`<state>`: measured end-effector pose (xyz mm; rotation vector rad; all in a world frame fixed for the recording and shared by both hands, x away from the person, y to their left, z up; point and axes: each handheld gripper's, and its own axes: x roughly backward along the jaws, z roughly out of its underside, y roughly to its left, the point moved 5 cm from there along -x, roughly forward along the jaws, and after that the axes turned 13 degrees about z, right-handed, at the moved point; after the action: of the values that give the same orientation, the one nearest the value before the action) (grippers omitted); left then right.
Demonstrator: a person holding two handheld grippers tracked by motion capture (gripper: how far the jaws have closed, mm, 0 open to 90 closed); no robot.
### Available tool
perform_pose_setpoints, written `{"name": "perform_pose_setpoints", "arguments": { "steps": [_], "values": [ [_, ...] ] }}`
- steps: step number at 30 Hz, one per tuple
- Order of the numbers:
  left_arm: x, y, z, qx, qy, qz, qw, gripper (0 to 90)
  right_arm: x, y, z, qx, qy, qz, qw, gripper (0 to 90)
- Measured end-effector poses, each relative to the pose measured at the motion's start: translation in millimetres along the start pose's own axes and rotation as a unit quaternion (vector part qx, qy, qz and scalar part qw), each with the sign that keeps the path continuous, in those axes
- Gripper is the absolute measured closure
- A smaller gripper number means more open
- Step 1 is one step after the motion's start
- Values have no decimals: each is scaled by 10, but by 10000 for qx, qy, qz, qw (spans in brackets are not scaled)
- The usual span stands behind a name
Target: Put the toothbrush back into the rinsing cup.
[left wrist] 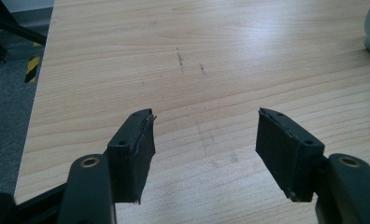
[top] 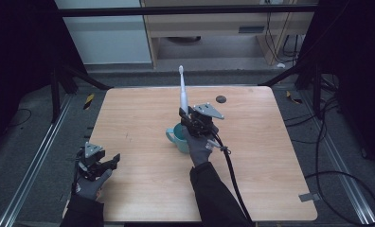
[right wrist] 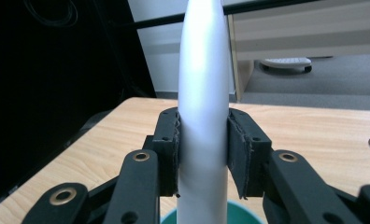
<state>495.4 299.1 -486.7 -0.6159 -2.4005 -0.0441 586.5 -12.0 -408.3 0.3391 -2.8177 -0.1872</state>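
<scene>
Two grippers noted: right gripper [top: 189, 115] clamps an upright white electric toothbrush [top: 183, 90] directly above the teal mug [top: 178, 137] mid-table; left gripper [top: 111, 160] rests released, jaws apart, at the table's [top: 271, 189] near-left edge.

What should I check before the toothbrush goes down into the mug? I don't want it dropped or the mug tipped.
1. Grip: right claw shut on the white plastic electric toothbrush - ok.
2. Toothbrush upright, brush head up - ok.
3. Handle end above the teal ceramic mug opening - ok, mug rim shows right below it.
4. Mug upright on the light wooden table - ok.
5. Left claw open, holding nothing, away from the mug - ok.
6. Mug contents - cannot tell.
</scene>
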Motion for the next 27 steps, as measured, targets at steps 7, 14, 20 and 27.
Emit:
{"name": "perform_pose_setpoints", "arguments": {
  "steps": [7,14,20,27],
  "values": [
    [-6,-1,5,0,12,4,10000,362,-65,15,181,108,145,48,9998,662],
    [-4,-5,1,-5,3,4,10000,362,-104,19,343,227,336,123,9991,661],
    [-8,-7,3,-6,16,11,10000,362,-118,-4,444,329,445,244,9982,660],
    [-11,-5,6,-3,24,17,10000,362,-144,-40,505,403,686,353,9962,656]
  ]
}}
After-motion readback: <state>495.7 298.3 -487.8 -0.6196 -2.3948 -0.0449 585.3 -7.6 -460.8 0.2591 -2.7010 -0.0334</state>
